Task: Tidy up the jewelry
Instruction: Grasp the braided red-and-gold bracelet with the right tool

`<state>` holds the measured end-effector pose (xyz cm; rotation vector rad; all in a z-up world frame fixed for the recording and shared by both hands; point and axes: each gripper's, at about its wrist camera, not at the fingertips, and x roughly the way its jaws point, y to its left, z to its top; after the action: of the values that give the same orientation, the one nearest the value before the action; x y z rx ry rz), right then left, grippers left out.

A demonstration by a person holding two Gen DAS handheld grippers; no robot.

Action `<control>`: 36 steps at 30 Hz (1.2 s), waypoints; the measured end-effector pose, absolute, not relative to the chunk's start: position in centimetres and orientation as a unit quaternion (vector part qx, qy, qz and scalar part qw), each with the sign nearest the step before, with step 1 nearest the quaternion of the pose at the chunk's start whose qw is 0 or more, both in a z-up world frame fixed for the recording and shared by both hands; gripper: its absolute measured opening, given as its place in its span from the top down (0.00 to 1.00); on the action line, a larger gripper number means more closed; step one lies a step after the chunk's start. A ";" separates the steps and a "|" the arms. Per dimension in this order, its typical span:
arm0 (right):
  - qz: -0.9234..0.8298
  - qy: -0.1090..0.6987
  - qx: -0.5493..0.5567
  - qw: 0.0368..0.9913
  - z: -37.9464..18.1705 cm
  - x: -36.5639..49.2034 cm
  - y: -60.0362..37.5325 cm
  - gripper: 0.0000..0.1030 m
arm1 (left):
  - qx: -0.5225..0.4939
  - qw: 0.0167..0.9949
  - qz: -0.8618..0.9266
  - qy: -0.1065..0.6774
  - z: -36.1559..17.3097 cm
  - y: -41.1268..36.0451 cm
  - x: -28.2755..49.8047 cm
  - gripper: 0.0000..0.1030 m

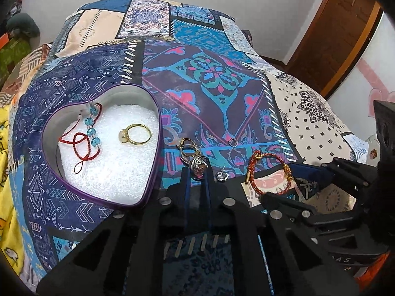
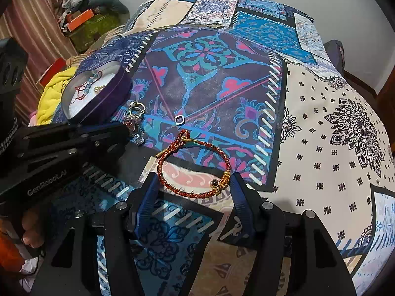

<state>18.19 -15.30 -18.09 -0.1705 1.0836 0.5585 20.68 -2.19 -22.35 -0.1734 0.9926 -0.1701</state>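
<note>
A purple heart-shaped tin (image 1: 74,192) lined with white foam holds a red cord with blue beads (image 1: 90,133) and a gold ring (image 1: 136,134). It also shows in the right wrist view (image 2: 116,91). My left gripper (image 1: 197,171) is nearly shut on a silver ring with a pink stone (image 1: 198,166) from a small pile of rings (image 1: 186,148) on the quilt. A silver crown charm (image 1: 221,176) and a small square ring (image 1: 233,143) lie beside it. My right gripper (image 2: 193,182) is open around a red braided bracelet (image 2: 195,170) with gold beads, lying flat.
Everything lies on a patchwork quilt (image 2: 321,135) covering a bed. A yellow cloth (image 2: 56,93) lies left of the tin. Boxes and bags (image 2: 84,24) stand at the far left by the wall. A brown wooden door (image 1: 340,29) stands at the right.
</note>
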 end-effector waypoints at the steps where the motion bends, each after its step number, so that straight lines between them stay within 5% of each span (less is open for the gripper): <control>1: 0.262 0.508 -0.080 0.817 -18.1 18.3 -15.3 0.46 | -0.084 0.872 -0.082 0.475 -22.3 -2.2 20.7 0.96; 9: 0.256 0.498 -0.057 0.826 -18.5 18.9 -15.2 0.46 | -0.092 0.877 -0.085 0.464 -21.8 -1.9 20.0 0.99; 17: 0.239 0.497 -0.046 0.833 -18.4 19.3 -15.8 0.80 | -0.085 0.886 -0.081 0.449 -20.3 -1.9 19.0 0.99; 21: 0.239 0.501 -0.031 0.831 -18.3 19.3 -16.4 0.86 | -0.085 0.887 -0.080 0.446 -19.7 -1.6 18.6 0.99; 36: 0.246 0.478 -0.019 0.843 -15.7 17.2 -17.3 0.87 | -0.091 0.888 -0.069 0.444 -18.4 0.0 15.5 0.99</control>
<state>17.23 -17.33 -15.73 -0.0410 1.0082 0.5189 15.46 0.00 -18.41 -0.1893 0.9236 -0.1437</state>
